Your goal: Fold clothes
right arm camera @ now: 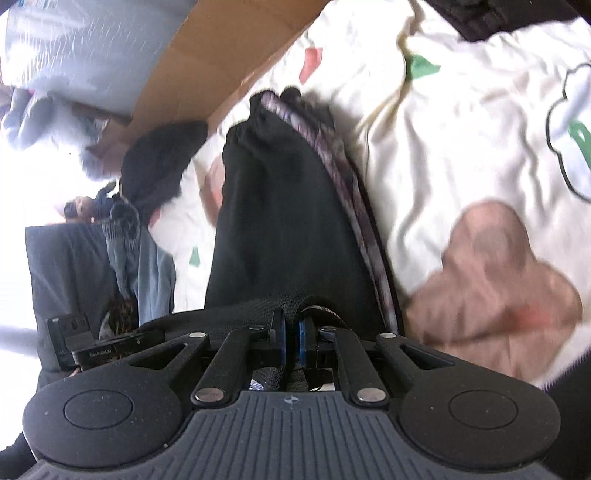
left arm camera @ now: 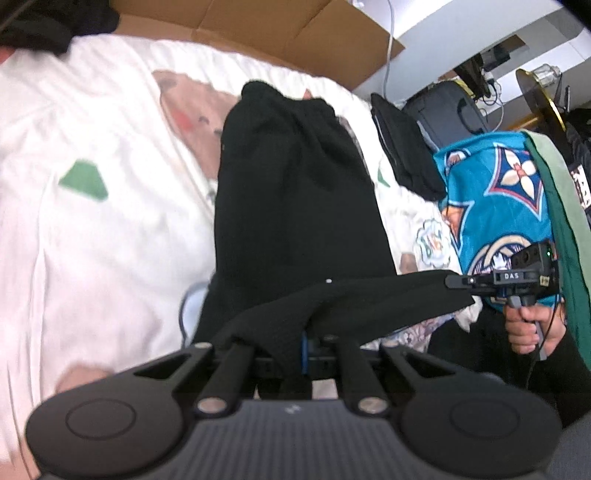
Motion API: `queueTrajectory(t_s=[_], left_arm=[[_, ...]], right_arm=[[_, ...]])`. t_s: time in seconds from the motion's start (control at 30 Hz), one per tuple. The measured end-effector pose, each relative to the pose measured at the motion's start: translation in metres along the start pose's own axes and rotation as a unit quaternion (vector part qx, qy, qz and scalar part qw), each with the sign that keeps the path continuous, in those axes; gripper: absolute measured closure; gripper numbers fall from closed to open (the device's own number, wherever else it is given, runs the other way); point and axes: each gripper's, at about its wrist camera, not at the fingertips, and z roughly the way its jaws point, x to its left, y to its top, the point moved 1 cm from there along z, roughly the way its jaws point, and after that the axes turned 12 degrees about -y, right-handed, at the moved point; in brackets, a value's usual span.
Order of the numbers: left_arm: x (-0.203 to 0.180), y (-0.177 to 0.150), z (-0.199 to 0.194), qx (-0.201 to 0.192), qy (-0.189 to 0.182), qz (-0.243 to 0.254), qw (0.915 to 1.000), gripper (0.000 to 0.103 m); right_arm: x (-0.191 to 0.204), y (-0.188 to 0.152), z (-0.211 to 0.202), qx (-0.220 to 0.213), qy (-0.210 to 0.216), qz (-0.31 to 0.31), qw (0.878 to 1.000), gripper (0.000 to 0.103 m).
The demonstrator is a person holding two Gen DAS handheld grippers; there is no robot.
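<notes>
Holding black trousers by one end, I see them stretched lengthwise across a white bedsheet, which is my landmark for everything else. The gathered waistband lies at the far end on the sheet; the near end is lifted off it and pulled taut between my two tools. A striped band runs down one side seam in the right wrist view.

My left gripper is clamped closed on the near edge of the cloth, which drapes over its fingers. My right gripper is likewise pinched closed on the same edge, dark fabric caught between its blue pads. From the left wrist view the right gripper shows off to the right of the trousers, just past the sheet's edge, with a hand wrapped round its grip. From the right wrist view the left gripper shows low at the left edge.

The sheet carries printed brown bear shapes and small green patches. Beyond its far edge stands flattened cardboard. A second black garment lies at the sheet's right edge, and a teal patterned cloth sits just past that. Another dark heap rests at the sheet's far left corner. Both views are blurred.
</notes>
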Motion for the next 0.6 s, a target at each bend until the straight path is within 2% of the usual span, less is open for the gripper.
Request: queueTrajectory(t_s=[0.37, 0.6], left_arm=[[0.020, 0.065, 0.012, -0.032, -0.012, 0.024, 0.9991, 0.098], [0.036, 0.098, 0.012, -0.050, -0.018, 0.031, 0.9981, 0.097]], right_arm=[[0.017, 0.060, 0.017, -0.042, -0.005, 0.034, 0.999, 0.098], [0.035, 0.095, 0.029, -0.061, -0.014, 0.016, 0.998, 0.098]])
